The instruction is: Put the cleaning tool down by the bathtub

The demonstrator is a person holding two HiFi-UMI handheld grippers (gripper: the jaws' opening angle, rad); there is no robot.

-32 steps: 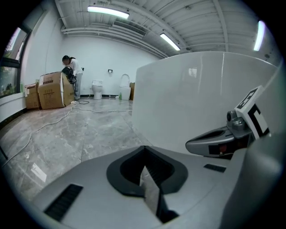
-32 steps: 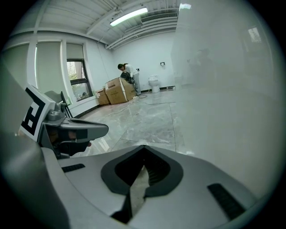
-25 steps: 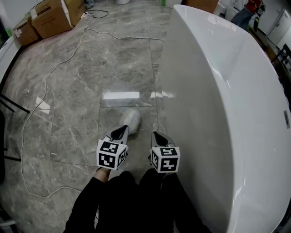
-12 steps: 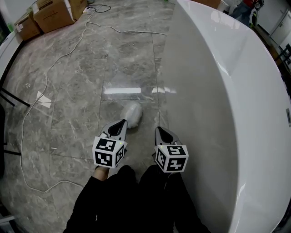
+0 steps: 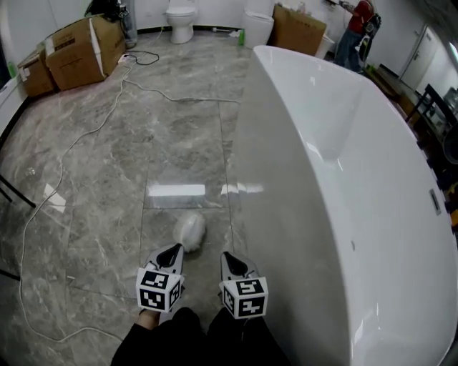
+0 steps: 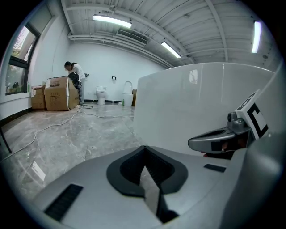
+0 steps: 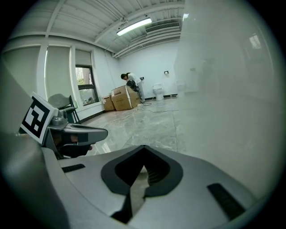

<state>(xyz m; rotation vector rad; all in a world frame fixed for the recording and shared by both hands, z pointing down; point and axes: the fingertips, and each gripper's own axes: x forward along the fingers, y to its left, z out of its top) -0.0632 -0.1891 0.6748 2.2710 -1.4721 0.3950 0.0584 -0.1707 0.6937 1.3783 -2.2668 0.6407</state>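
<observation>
The cleaning tool (image 5: 189,229), a pale rounded lump, lies on the grey marble floor just left of the white bathtub (image 5: 343,164). Nothing holds it. My left gripper (image 5: 172,251) is low in the head view, shut and empty, its tip just short of the tool. The right gripper (image 5: 228,258) hovers beside it, nearer the tub wall, also shut with nothing in it. In the left gripper view the jaws (image 6: 144,151) meet, with the tub wall (image 6: 187,107) ahead. The right gripper view shows its jaws (image 7: 143,150) together too, and the tool is hidden there.
Cardboard boxes (image 5: 79,46) stand at the far left. A white cable (image 5: 61,171) snakes across the floor. A toilet (image 5: 180,13) and a person (image 5: 356,28) are at the back. Dark chair legs (image 5: 14,193) poke in at the left edge.
The head view has tilted up, showing more of the room. Both grippers sit lower in frame and slightly back from the tool, which stays on the floor.
</observation>
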